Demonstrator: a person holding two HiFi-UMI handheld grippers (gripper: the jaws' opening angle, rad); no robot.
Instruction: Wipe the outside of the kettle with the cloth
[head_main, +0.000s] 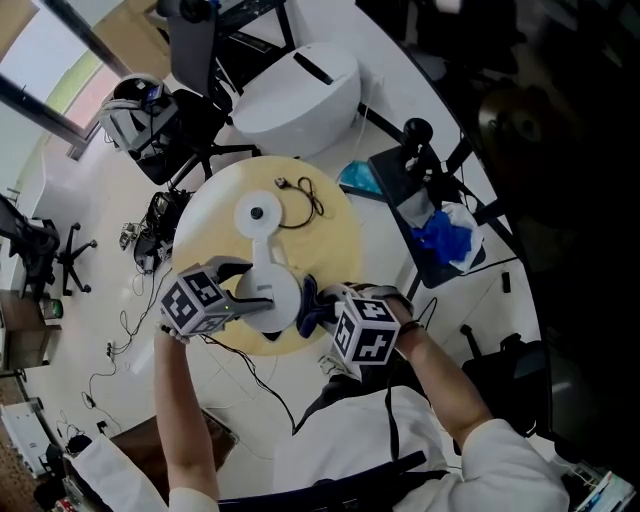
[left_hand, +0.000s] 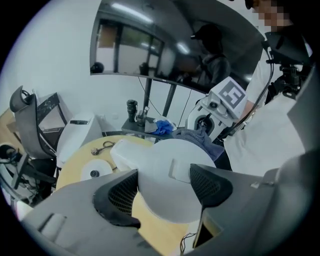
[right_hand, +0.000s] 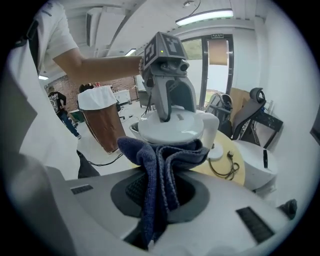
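Observation:
A white kettle (head_main: 278, 298) stands near the front edge of the round yellow table (head_main: 335, 235). My left gripper (head_main: 245, 295) reaches over it from the left. Its jaws are closed on the kettle's top (left_hand: 172, 182), one pad (left_hand: 120, 192) on each side. In the right gripper view the left gripper (right_hand: 167, 107) stands on the kettle's lid (right_hand: 172, 127). My right gripper (head_main: 325, 310) is shut on a dark blue cloth (right_hand: 157, 165). The cloth (head_main: 312, 303) is bunched against the kettle's right side, just under the rim.
The kettle's round base (head_main: 257, 213) lies at the table's middle, with a plug and cord (head_main: 303, 195) behind it. A white bin (head_main: 297, 85) stands beyond the table. A black stand with blue cloths (head_main: 440, 235) is at the right, and office chairs (head_main: 165, 120) are at the left.

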